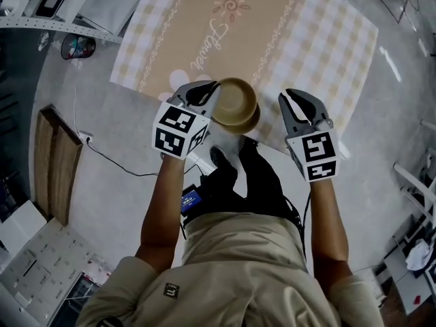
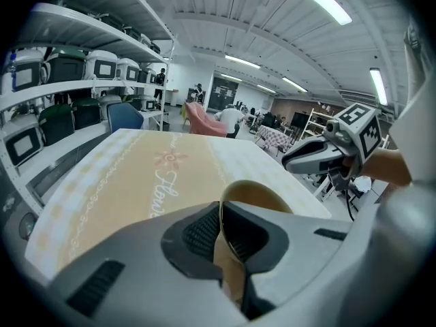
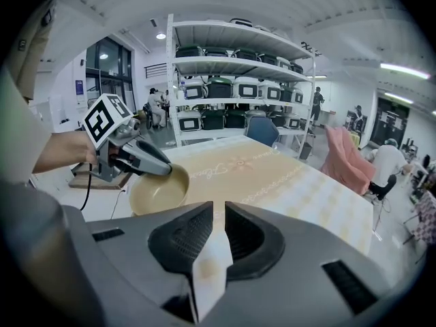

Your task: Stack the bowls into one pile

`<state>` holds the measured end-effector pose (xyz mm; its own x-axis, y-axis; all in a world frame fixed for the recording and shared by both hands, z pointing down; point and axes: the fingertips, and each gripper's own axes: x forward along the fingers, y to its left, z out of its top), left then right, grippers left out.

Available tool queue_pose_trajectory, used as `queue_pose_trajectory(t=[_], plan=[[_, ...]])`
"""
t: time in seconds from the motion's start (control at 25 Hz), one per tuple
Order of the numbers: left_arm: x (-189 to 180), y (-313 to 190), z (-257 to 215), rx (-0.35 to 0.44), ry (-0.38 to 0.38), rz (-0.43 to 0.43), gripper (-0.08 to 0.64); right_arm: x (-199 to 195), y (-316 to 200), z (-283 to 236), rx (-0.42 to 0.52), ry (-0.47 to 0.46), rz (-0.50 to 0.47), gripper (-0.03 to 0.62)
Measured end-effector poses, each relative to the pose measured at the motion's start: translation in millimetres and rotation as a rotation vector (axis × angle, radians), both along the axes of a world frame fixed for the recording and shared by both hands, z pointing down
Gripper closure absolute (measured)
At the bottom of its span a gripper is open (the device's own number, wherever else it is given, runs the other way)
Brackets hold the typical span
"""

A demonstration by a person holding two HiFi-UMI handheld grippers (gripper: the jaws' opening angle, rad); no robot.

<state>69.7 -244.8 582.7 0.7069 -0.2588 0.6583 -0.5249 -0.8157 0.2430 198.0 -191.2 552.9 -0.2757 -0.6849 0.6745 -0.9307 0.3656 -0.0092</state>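
Left tool pinching the rim of a tan bowl: one pad inside the wall, one outside, rim edge running up between them. Bowl sits upright, opening up, slightly tilted in the left gripper view. From the head view it lies over the near edge of the table, between the two tools. Cannot tell whether its base touches the table or hangs just off it. Bowl interior is bare.

Right tool is drawn nearly together, only a thin slit between the pads, nothing caught in it; tablecloth shows through the slit. It sits to the right of the bowl, near it but apart, tips pointing toward the table. Marker cubes on both tools face the head camera.

Table carries a tablecloth, beige down the middle with pale checked borders, a flower motif and cursive script along the centre strip. No other bowl shows on the cloth in any view.

Person stands at the near edge, dark shoes on grey floor. A black cable trails across the floor at left, beside a wooden board. Metal shelving with rows of boxed appliances stands beyond the table's far side.
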Motion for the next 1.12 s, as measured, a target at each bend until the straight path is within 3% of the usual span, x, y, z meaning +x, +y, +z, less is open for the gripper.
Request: queue_pose_trajectory(t=[0.4,0.8,1.12], plan=[[9.2,17.8,8.0,-0.022,0.013,0.021,0.538,2.5,9.1,9.1,-0.014,-0.017,0.000,0.538],[14.0,37.0,30.4,-0.036,-0.024,0.056,0.538,6.5,18.8,14.2,-0.021,-0.024,-0.004,0.538],[15.7,33.0,25.2,0.045,-0.049,0.059,0.497,3.3,24.9,4.4,-0.006,-0.023,-0.015,0.538]])
